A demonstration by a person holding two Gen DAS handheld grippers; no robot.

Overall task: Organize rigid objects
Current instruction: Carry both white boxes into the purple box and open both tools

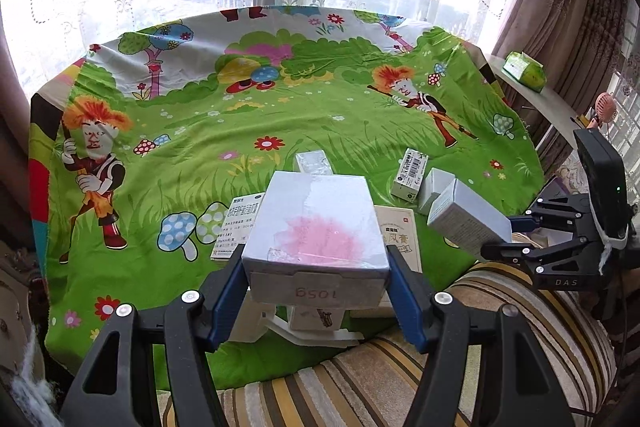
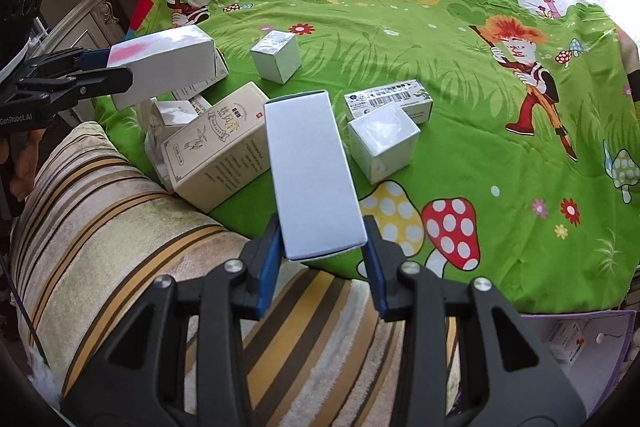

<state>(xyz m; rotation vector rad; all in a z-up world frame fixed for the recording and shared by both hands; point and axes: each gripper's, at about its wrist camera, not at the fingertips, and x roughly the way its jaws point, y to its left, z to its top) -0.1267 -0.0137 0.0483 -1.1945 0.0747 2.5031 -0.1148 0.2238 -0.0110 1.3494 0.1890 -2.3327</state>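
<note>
Holding two cartons clear of the green cartoon-print cloth (image 1: 280,115), one per claw.

Item 1: white box with a pink smudge (image 1: 316,227), clamped between the blue pads of the left gripper (image 1: 318,281), near end at the fingertips, length running away from the claw (handwritten digits on its end flap).

Item 2: plain white oblong box (image 2: 312,171), pinched at its near end by the right gripper (image 2: 325,251), jaws drawn narrow on it, far end reaching out over the cloth.

Items on cloth: beige printed carton (image 2: 218,151) lying beside the striped cushion (image 2: 120,219); barcode carton (image 2: 390,99); white cube (image 2: 382,143) just in front of it; second cube (image 2: 276,57) farther back.
</note>
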